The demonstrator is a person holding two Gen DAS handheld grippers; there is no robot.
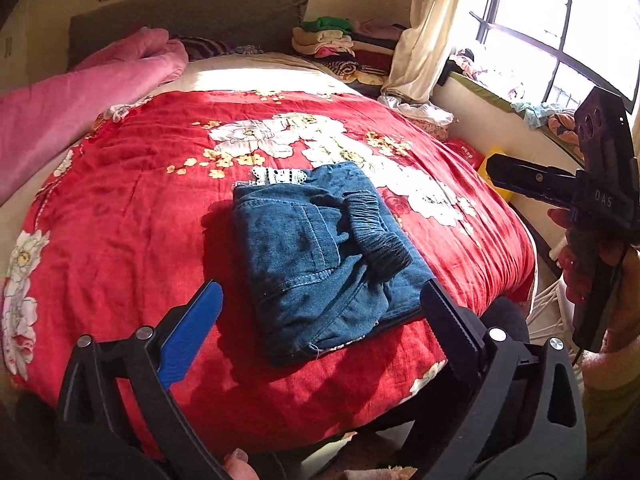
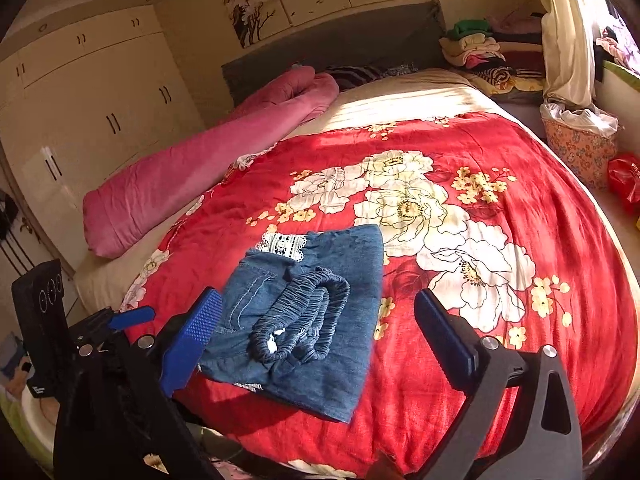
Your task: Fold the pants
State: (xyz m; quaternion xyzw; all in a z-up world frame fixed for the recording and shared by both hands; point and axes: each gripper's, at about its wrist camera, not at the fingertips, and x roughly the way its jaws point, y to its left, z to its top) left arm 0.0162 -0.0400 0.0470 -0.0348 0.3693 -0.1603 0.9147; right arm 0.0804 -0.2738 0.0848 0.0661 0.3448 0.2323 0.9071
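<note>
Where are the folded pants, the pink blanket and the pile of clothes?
folded pants (image 2: pixel 344 280): right wrist view, on the flat denim panel.
pink blanket (image 2: pixel 192 168): right wrist view, on the roll's middle.
pile of clothes (image 1: pixel 332 42): left wrist view, on the stack's middle.

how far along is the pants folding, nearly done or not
Looks nearly done: the denim pants lie as a compact folded bundle on the red floral quilt, elastic waistband on top. Nothing is in hand: the left hand-held gripper and the right hand-held gripper are both open, off the cloth. Left: perhaps tidying.
</note>
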